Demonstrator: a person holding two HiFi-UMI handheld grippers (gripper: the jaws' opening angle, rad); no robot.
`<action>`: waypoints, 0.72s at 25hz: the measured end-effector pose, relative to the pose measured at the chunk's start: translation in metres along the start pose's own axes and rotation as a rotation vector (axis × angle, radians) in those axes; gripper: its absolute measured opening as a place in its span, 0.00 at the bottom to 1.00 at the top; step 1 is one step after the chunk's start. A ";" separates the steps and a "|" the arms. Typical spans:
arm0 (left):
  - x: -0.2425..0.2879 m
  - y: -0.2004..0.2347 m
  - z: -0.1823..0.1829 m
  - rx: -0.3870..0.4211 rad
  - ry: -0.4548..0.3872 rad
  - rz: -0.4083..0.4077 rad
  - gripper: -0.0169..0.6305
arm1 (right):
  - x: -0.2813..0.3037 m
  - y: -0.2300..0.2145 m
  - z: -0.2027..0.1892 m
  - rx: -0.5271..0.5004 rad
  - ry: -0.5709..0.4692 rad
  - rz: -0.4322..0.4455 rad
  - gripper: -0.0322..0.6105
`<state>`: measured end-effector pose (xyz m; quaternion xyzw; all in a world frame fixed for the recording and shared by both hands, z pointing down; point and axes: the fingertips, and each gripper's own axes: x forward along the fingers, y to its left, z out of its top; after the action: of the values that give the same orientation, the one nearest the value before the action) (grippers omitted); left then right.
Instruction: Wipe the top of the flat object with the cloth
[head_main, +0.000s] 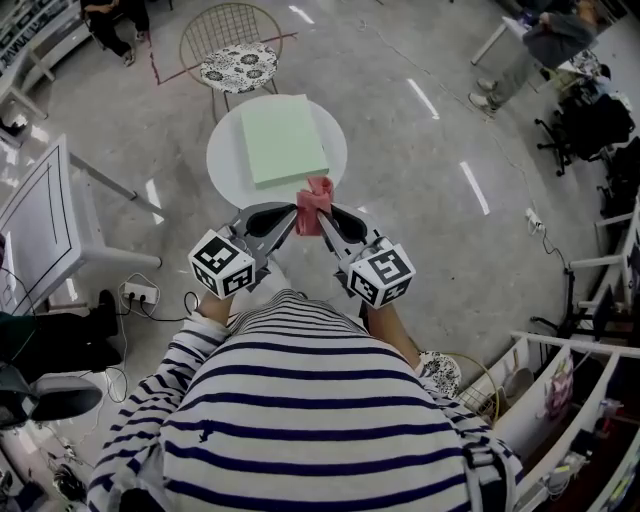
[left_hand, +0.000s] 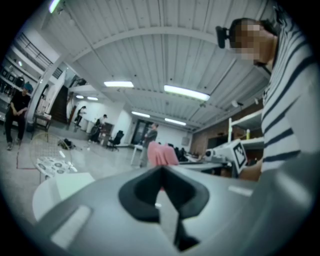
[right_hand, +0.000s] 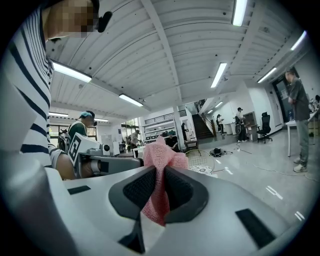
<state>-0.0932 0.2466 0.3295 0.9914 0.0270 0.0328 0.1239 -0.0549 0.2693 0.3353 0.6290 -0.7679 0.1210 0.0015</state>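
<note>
A pale green flat object (head_main: 282, 138) lies on a small round white table (head_main: 225, 160). Just off the table's near edge a pink cloth (head_main: 316, 195) hangs pinched in my right gripper (head_main: 327, 213). In the right gripper view the cloth (right_hand: 162, 155) stands up out of the shut jaws of my right gripper (right_hand: 159, 172) and dangles below them. My left gripper (head_main: 293, 213) is shut, its tips meeting the right one's at the cloth. In the left gripper view the cloth (left_hand: 161, 154) shows just past the closed tips of my left gripper (left_hand: 161, 170); whether they pinch it is hidden.
A wire chair (head_main: 232, 50) with a patterned cushion stands beyond the table. A white desk (head_main: 40, 220) and a power strip (head_main: 138, 293) are on the left. Shelving (head_main: 590, 380) fills the right. People stand and sit farther off on the grey floor.
</note>
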 end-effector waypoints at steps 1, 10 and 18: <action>0.002 0.002 -0.001 -0.005 0.002 -0.003 0.04 | 0.001 -0.002 -0.001 0.002 0.003 -0.001 0.13; 0.045 0.052 0.012 -0.027 -0.017 -0.019 0.04 | 0.035 -0.054 0.010 0.005 0.039 -0.033 0.13; 0.068 0.145 0.030 -0.045 -0.041 0.039 0.04 | 0.115 -0.104 0.021 0.002 0.097 0.010 0.13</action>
<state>-0.0166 0.1029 0.3405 0.9891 0.0044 0.0157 0.1462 0.0250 0.1356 0.3519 0.6187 -0.7699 0.1520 0.0374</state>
